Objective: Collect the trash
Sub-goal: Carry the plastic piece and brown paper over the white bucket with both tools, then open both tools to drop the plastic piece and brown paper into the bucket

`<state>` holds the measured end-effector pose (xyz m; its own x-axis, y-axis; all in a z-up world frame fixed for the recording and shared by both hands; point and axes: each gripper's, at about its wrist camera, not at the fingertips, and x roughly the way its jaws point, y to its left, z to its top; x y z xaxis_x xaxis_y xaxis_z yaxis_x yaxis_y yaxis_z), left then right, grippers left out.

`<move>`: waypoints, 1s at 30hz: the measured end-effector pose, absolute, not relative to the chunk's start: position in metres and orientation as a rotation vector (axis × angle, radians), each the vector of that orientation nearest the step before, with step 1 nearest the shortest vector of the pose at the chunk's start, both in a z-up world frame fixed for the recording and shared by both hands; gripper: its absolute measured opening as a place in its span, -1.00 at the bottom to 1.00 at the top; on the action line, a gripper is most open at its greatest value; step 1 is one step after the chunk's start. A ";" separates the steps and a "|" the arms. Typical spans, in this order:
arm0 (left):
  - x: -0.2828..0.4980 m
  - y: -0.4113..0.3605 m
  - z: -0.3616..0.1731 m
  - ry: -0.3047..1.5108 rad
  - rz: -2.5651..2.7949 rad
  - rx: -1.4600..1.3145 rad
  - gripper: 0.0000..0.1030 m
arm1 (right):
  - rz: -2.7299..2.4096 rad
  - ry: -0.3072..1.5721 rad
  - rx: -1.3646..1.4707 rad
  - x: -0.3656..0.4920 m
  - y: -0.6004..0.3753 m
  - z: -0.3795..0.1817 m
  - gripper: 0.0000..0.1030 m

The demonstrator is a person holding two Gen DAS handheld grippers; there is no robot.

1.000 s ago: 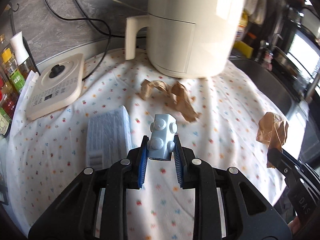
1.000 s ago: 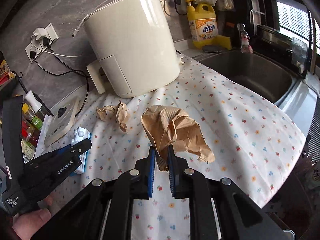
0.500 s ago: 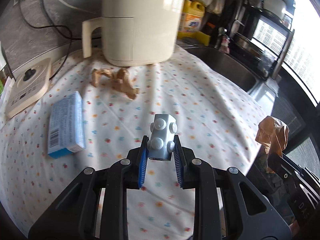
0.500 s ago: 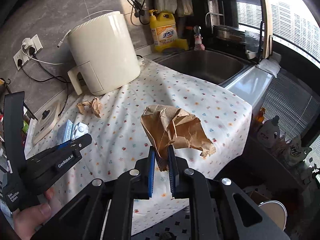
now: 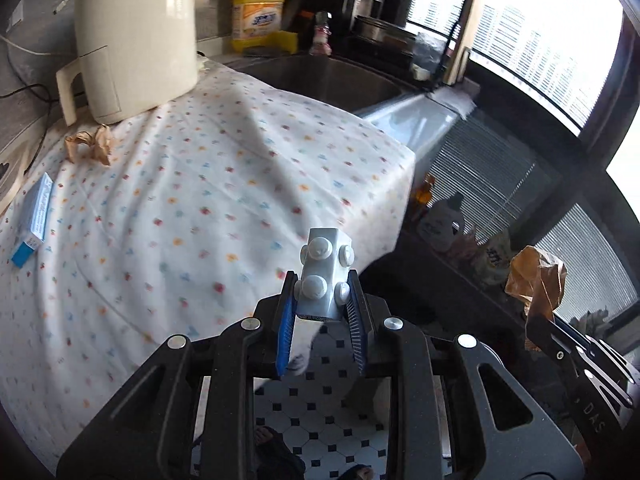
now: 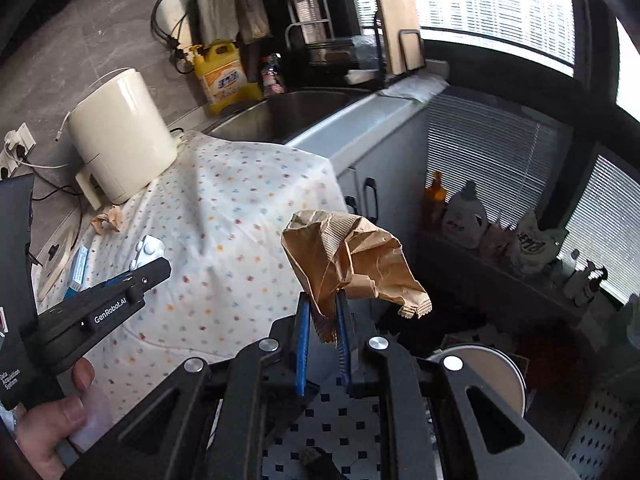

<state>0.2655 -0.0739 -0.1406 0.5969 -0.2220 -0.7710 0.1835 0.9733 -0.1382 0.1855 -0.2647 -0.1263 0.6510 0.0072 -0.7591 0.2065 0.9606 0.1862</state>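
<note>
The left gripper (image 5: 322, 312) clamps a pale grey studded block (image 5: 325, 276) between its blue pads, the block standing upright and jutting past the fingertips, held in the air just off the edge of the spotted tablecloth (image 5: 192, 208) with the black-and-white tiled floor (image 5: 320, 432) below. The right gripper (image 6: 322, 320) pinches the lower end of a crumpled brown paper bag (image 6: 352, 260), its jaws drawn narrow on the paper; the bag hangs in the air beyond the counter edge, above the floor and near a round pale-lidded bin (image 6: 492, 372), though the bin is partly hidden by the gripper frame, so its exact shape is hard to tell. On the cloth, a second crumpled scrap of brown paper (image 5: 90, 144) lies just in front of the cream air fryer (image 5: 136, 36), and a blue-and-white box (image 5: 34, 216) lies near the left edge, well apart from both grippers. A yellow detergent bottle (image 6: 222, 76) stands beside the steel sink (image 6: 296, 116) behind the cloth.
</note>
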 end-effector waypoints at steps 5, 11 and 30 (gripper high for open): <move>0.238 -0.123 -0.160 0.944 -0.299 0.009 -0.53 | -0.178 0.888 0.314 0.148 -0.310 -0.147 -0.75; 0.211 -0.165 -0.189 0.996 -0.346 0.051 -0.53 | -0.220 0.960 0.369 0.110 -0.351 -0.182 -0.54; 0.153 -0.251 -0.230 1.075 -0.482 0.107 -0.53 | -0.397 0.994 0.476 0.014 -0.430 -0.217 0.01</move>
<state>0.1532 -0.2506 -0.2299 0.3828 -0.3263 -0.8643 0.4284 0.8916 -0.1468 0.0141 -0.4302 -0.2167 0.4899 -0.1014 -0.8658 0.5230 0.8288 0.1988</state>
